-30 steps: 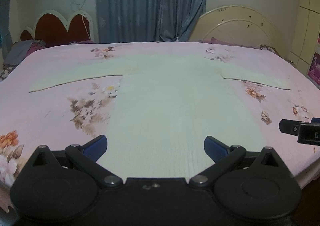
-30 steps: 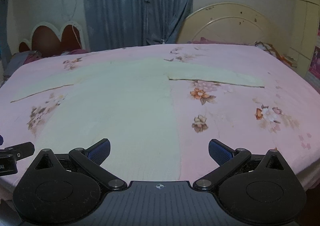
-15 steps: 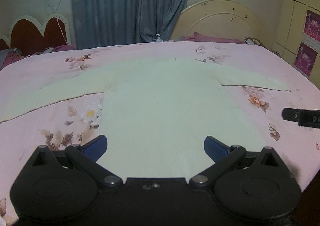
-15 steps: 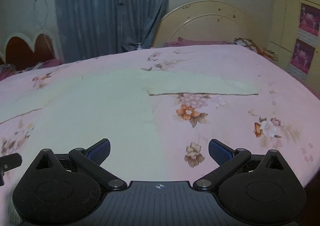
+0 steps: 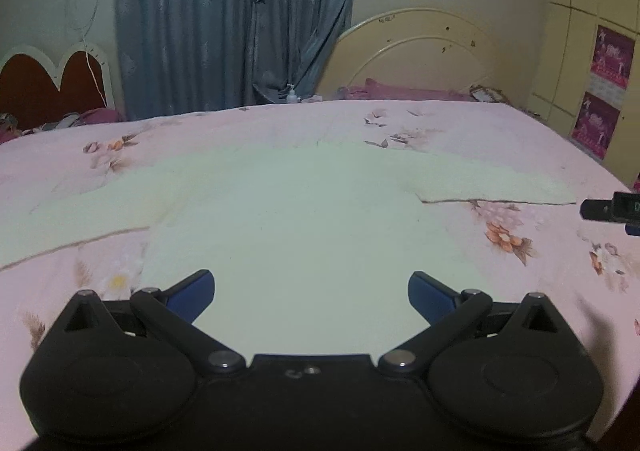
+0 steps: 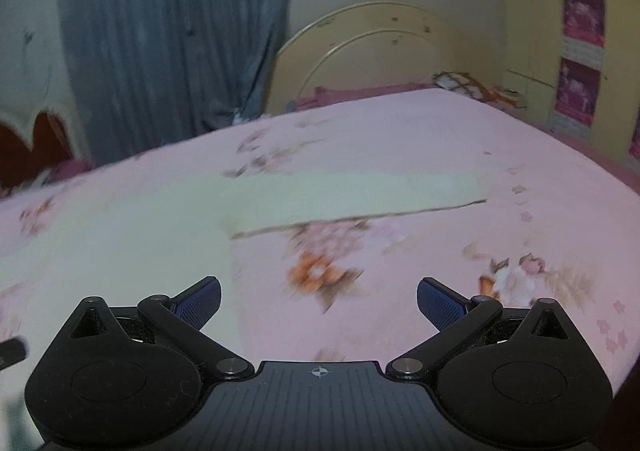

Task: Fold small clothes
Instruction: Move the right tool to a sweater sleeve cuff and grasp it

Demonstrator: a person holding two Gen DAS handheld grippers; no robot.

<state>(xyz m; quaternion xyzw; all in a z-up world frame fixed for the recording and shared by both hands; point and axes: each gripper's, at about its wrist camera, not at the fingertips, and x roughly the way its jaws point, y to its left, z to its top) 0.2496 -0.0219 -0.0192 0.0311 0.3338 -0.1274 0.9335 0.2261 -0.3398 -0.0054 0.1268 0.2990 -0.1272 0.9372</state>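
Observation:
A pale cream long-sleeved top (image 5: 304, 219) lies flat on the pink floral bed sheet (image 5: 520, 143), both sleeves spread sideways. My left gripper (image 5: 311, 289) is open and empty, hovering over the garment's lower body. My right gripper (image 6: 319, 297) is open and empty, above the sheet just right of the garment's body edge (image 6: 120, 235). The right sleeve (image 6: 360, 197) stretches across ahead of it. The right gripper's tip shows in the left wrist view (image 5: 612, 209) at the far right edge.
A cream headboard (image 5: 424, 51) and a red heart-shaped headboard (image 5: 52, 87) stand behind the bed. Blue curtains (image 5: 240, 19) hang at the back. A cupboard with pink posters (image 5: 608, 91) is at the right. The bed's right edge (image 6: 616, 171) drops off.
Both grippers have moved forward and to the right over the bed. The right wrist view has swung toward the right sleeve and is motion-blurred. Both stay open.

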